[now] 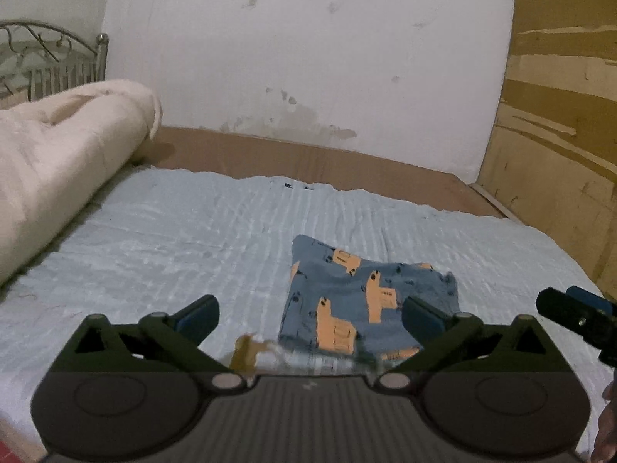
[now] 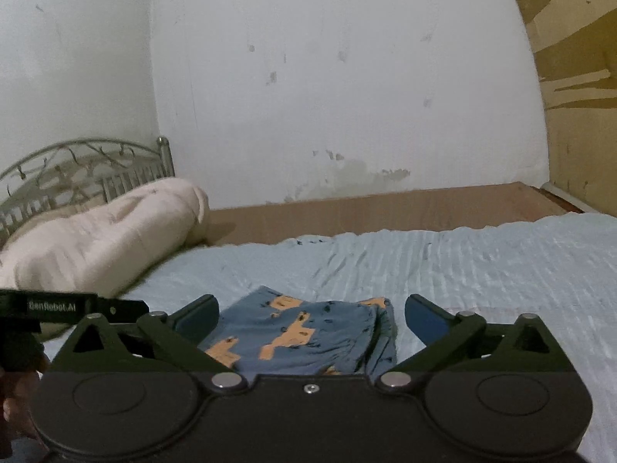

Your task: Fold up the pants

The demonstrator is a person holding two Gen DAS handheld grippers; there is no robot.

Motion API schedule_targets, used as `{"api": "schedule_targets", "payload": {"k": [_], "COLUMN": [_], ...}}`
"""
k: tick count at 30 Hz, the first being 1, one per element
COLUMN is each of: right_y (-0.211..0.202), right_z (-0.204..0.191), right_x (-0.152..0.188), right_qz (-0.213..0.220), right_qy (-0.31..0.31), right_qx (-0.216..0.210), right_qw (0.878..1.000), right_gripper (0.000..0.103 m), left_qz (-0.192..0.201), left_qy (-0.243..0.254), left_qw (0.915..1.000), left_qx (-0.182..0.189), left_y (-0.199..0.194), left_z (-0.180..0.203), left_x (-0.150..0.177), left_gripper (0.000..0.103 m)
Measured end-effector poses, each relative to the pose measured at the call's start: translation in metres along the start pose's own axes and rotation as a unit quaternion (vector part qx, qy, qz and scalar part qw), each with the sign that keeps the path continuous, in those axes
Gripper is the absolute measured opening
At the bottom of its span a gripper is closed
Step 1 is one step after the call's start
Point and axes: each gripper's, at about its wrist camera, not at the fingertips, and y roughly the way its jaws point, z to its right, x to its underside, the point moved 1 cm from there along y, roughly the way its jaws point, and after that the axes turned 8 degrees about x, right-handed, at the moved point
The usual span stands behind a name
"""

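Item: pants (image 1: 358, 297), blue with orange print, lying as a compact folded bundle on the pale blue bed sheet (image 1: 154, 239), toward the near side of the bed; a rolled cream blanket (image 1: 65, 154) lies well apart at 10 o'clock, against the metal headboard (image 1: 58, 58). Left hand-held gripper (image 1: 310, 316): jaws spread wide, nothing between the pads, clear of the cloth; the bundle lies at about 1 o'clock from it, offset toward its right finger. Right hand-held gripper (image 2: 310, 316): jaws likewise fully apart and empty; the bundle lies dead ahead at 12 o'clock, framed between its two fingers, so this one is judged the better centred and the nearer of the two. Long axis: in the right wrist view the bundle runs roughly from 6 to 12 o'clock, with a thicker layered edge on its 3 o'clock side. Condition: the fold looks essentially complete; any further move would probably be a smoothing or a final fold along that axis, led from the right.
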Motion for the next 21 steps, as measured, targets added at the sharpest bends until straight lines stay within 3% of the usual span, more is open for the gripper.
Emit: {"api": "schedule_targets", "payload": {"k": [12,21], "right_y": [-0.102,-0.138], "right_z": [-0.037,-0.052], "right_x": [0.04,0.063], "right_qz": [0.022,0.028], "right_qy": [0.001,-0.027], "right_qx": [0.016,0.029], "right_qw": [1.0,0.999], "right_gripper": [0.102,0.102], "left_qz": [0.029,0.034], "left_qy": [0.001,0.002], "left_qw": [0.9995,0.9993], "left_qx": [-0.008,-0.016], "left_y": [-0.094,-0.114], "left_z": [-0.005,-0.012], "left_x": [0.06,0.081], "left_gripper": [0.102,0.102]}}
